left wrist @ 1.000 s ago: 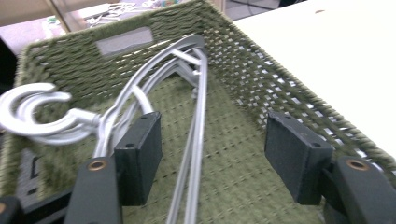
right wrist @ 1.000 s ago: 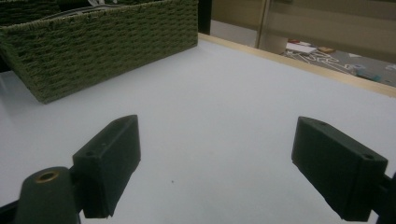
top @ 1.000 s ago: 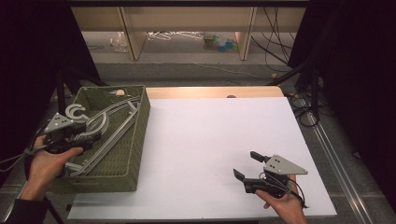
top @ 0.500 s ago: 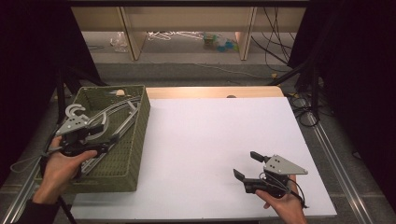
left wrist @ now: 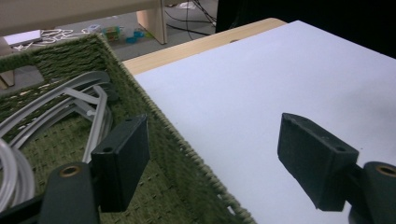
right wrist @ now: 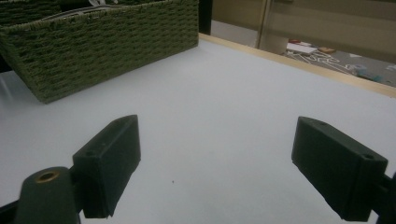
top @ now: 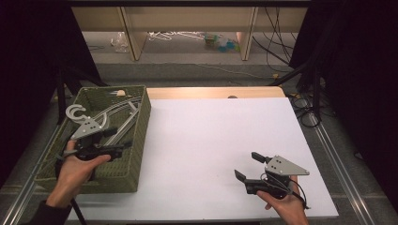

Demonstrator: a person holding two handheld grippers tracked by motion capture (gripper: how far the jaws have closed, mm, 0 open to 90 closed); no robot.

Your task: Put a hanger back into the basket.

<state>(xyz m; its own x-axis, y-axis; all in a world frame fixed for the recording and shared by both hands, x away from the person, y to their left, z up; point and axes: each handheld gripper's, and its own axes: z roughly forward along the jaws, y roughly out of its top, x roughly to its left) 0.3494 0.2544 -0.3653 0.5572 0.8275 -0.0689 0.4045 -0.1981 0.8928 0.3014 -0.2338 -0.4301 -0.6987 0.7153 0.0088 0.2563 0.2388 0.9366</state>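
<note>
Hangers (top: pixel 117 117) in basket (top: pixel 141 136), beneath gaping left tool (top: pixel 119 140).

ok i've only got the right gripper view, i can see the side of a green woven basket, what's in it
observer: grey hangers, several, lying tangled in the basket.
operator: and where's the left tool
observer: the left tool straddles the basket's wall on the table side, one jaw over the inside, the other over the white table.
operator: open or shut
observer: open, with nothing between its jaws.
</note>
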